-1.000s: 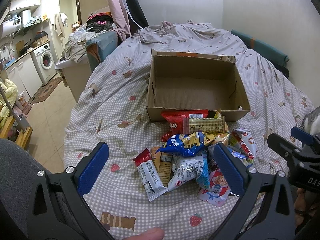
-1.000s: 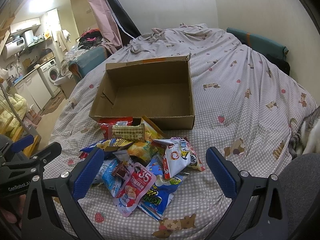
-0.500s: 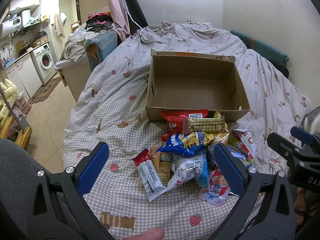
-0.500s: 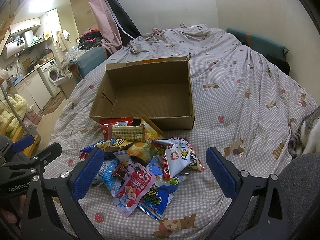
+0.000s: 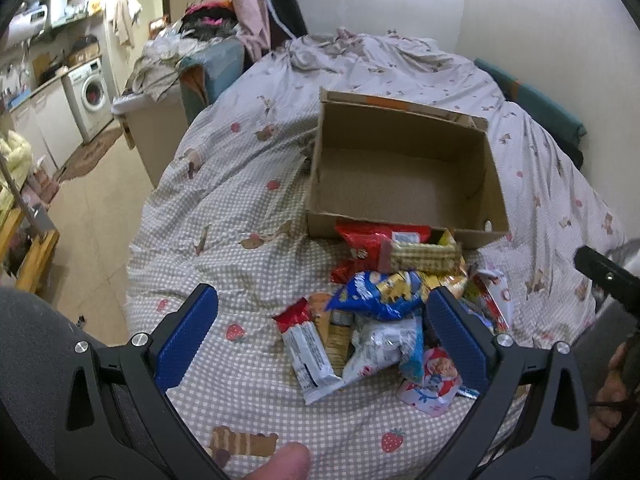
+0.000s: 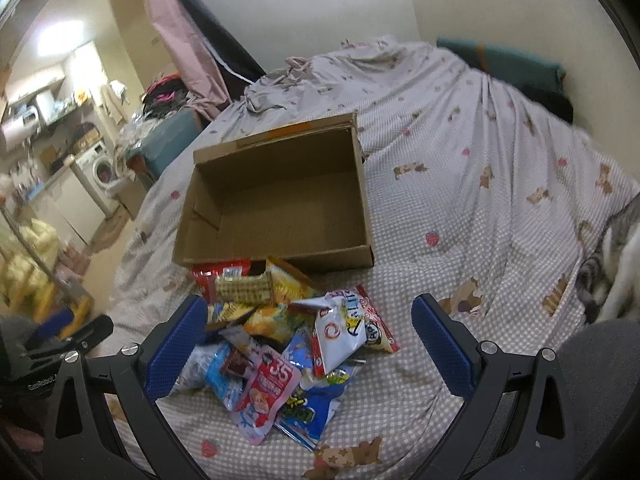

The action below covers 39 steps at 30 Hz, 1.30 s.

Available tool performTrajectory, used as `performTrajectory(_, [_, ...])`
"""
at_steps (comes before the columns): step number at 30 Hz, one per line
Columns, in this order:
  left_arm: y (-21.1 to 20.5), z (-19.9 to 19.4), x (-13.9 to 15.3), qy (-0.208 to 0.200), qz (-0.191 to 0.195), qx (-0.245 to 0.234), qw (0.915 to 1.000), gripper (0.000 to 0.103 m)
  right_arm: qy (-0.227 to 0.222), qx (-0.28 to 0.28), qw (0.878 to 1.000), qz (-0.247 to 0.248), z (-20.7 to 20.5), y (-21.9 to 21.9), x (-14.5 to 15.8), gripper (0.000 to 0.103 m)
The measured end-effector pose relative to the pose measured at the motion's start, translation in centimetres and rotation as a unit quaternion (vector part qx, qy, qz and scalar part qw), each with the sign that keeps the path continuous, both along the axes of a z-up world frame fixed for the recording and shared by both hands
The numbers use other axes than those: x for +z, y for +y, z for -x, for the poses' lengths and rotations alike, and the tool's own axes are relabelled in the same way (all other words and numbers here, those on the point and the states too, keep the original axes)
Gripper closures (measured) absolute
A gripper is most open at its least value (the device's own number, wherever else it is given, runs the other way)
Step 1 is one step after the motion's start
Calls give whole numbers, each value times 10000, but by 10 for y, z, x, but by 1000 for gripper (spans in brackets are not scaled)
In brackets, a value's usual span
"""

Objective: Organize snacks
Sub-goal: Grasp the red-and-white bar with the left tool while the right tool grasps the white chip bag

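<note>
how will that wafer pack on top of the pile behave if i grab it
The wafer pack looks like a straight rectangular block, so probably stiff but crushable. Its clear wrapper looks glossy, likely slippery. It rests on the red bag and other loose packets, so lifting may shift them.

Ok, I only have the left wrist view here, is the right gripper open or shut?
Observer: Open. The right gripper has its jaws wide and holds nothing.
Operator: Anything off to its right?
Observer: A tabby cat lies there, at the right edge of the right wrist view.
Operator: What's under the pink pouch?
Observer: A blue packet with green lettering lies partly under the pink pouch.
</note>
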<state>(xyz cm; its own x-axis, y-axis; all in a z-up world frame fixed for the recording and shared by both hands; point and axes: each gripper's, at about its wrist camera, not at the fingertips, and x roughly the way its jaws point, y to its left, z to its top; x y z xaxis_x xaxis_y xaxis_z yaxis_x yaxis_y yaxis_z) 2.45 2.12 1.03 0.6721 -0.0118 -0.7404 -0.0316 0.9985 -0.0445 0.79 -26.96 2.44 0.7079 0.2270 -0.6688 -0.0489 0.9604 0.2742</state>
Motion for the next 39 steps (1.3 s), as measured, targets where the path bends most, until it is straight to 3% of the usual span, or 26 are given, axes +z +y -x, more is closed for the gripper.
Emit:
performTrajectory(3, [7, -19, 2, 285, -30, 28, 9996, 0, 486, 30, 9978, -445, -21, -16, -1, 0])
performTrajectory(6, [12, -41, -8, 858, 8, -186, 9961, 0, 1036, 120, 9914, -795, -39, -24, -9, 0])
performTrajectory(10, [30, -65, -39, 1775, 301, 16, 9837, 0, 1353, 221, 9869, -848, -52, -23, -17, 0])
performTrajectory(13, [44, -69, -69, 2337, 632, 400, 9694, 3, 1504, 263, 9850, -800, -59, -21, -26, 0])
performTrajectory(17, [49, -68, -114, 2939, 953, 765, 9480, 26, 1619, 245, 9834, -777, -68, -23, -36, 0])
performTrajectory(20, [47, -64, -140, 3311, 1355, 906, 9294, 34, 1713, 258, 9822, -725, -72, -21, -45, 0])
performTrajectory(28, [24, -59, -158, 3408, 1410, 586, 9276, 73, 2131, 177, 9721, -967, -89, -33, -69, 0])
performTrajectory(34, [11, -59, -136, 3242, 1197, 468, 9372, 74, 2996, -26, 9440, -1386, -103, -39, -114, 0])
performTrajectory(39, [5, -47, -107, 2868, 879, 368, 9532, 74, 3179, 327, 9441, -809, -110, -18, -123, 0])
